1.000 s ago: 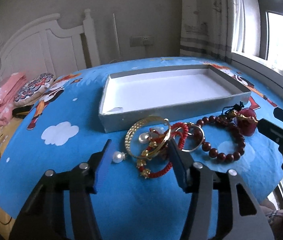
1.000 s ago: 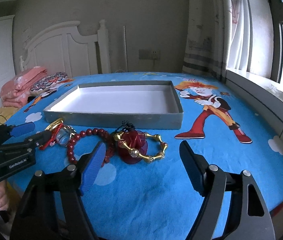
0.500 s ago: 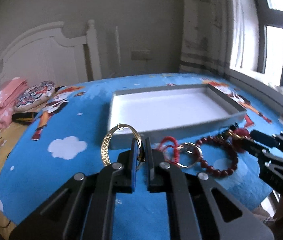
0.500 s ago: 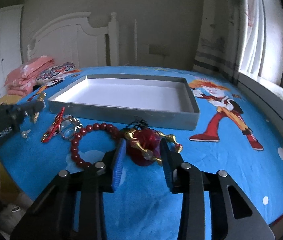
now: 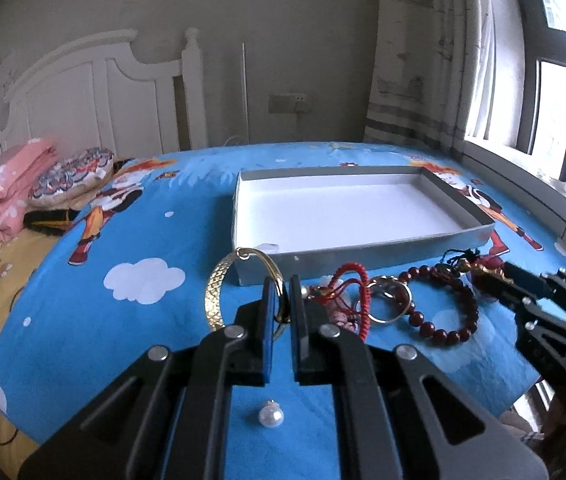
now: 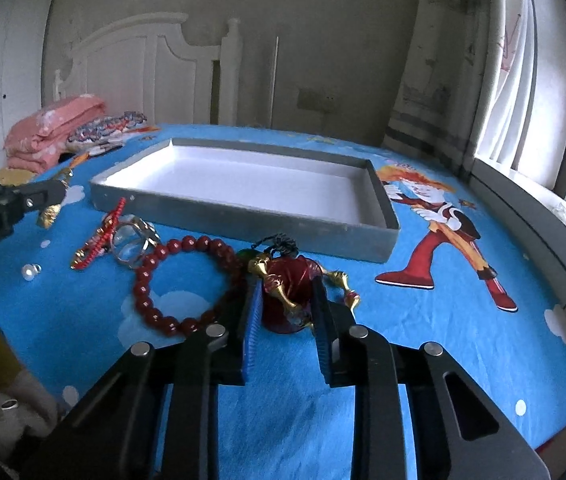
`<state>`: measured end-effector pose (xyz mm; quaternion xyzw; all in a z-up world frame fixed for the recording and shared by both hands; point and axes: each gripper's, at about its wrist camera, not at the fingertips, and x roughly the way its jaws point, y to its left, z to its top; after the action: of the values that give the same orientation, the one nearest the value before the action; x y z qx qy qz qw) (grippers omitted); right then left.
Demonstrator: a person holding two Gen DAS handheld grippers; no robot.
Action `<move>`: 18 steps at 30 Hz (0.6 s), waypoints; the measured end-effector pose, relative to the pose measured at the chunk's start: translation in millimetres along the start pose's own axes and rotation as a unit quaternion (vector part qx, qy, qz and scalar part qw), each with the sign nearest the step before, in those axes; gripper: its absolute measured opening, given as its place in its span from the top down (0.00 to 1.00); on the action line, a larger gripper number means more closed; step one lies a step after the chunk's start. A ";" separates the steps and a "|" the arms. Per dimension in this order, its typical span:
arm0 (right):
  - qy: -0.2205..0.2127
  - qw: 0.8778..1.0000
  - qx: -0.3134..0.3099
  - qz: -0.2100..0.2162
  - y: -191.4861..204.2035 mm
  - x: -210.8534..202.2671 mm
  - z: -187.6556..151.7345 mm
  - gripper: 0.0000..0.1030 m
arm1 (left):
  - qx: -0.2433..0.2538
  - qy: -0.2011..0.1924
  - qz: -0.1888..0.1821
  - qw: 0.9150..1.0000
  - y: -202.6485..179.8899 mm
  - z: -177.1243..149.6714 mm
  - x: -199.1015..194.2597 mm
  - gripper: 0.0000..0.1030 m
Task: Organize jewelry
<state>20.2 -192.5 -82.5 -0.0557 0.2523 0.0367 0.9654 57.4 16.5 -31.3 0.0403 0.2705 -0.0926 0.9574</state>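
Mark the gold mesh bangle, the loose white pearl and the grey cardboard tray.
Gold mesh bangle (image 5: 214,295), left wrist view, its textured left band.
Loose white pearl (image 5: 270,416), left wrist view, its middle.
Grey cardboard tray (image 6: 243,222), right wrist view, its near wall.

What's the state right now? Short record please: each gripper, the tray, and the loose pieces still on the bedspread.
left gripper: shut on gold bangle, lifted off the bedspread
right gripper: around the red pendant, grip not confirmed
tray: grey walls, white floor, no jewelry inside
still on bedspread: red bead bracelet, red cord bracelet, ring bangle, pearl
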 end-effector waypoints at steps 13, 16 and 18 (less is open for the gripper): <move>0.005 1.000 0.000 -0.002 -2.7 -3.4 2.4 0.74 | 0.057 -0.013 -0.002 0.998 -30.8 -10.8 -4.2 0.93; -0.002 1.000 -0.013 -0.004 2.1 -5.0 2.5 0.74 | 0.053 -0.009 -0.001 0.999 -29.1 -11.3 -2.5 0.93; -0.006 1.000 -0.017 -0.006 4.2 -5.9 2.9 0.74 | 0.053 -0.008 0.000 0.999 -28.4 -11.8 -2.2 0.93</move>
<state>16.0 -188.2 -77.4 -0.0738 0.2451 0.0359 0.9660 43.8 -9.6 -40.9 0.0905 0.2574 -0.1075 0.9560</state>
